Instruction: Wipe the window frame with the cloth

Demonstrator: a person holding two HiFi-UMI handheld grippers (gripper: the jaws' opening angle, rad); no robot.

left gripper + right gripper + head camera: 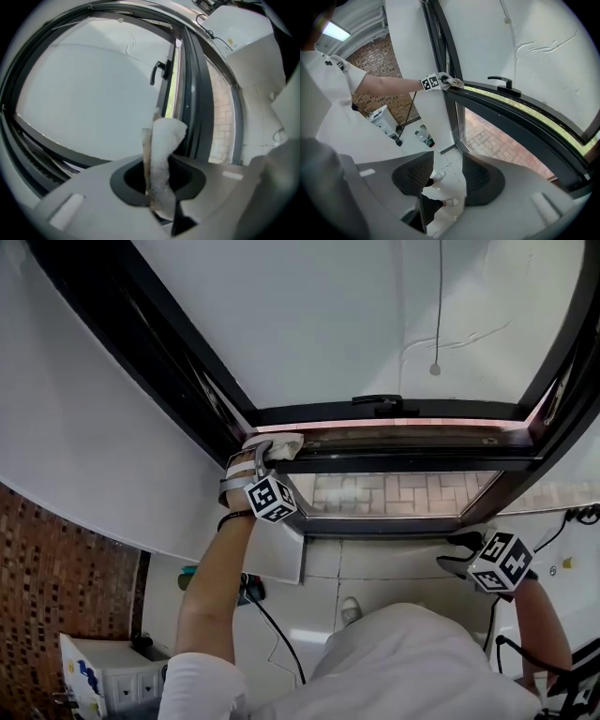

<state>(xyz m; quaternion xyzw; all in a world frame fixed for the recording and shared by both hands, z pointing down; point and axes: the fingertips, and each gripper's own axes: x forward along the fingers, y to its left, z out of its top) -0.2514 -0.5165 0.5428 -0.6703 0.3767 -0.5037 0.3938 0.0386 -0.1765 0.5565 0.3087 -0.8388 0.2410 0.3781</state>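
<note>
White cloth (281,448) (bunched) rests on dark window frame (394,462).

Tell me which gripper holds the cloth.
The left gripper: its jaws are shut on the white cloth at the window frame. The right gripper hangs lower, jaws apart and empty.

cloth (282,448) on window frame (394,463) left corner; handle (378,403) behind.

Head looks down; 3 views share window frame (412,463).
</note>
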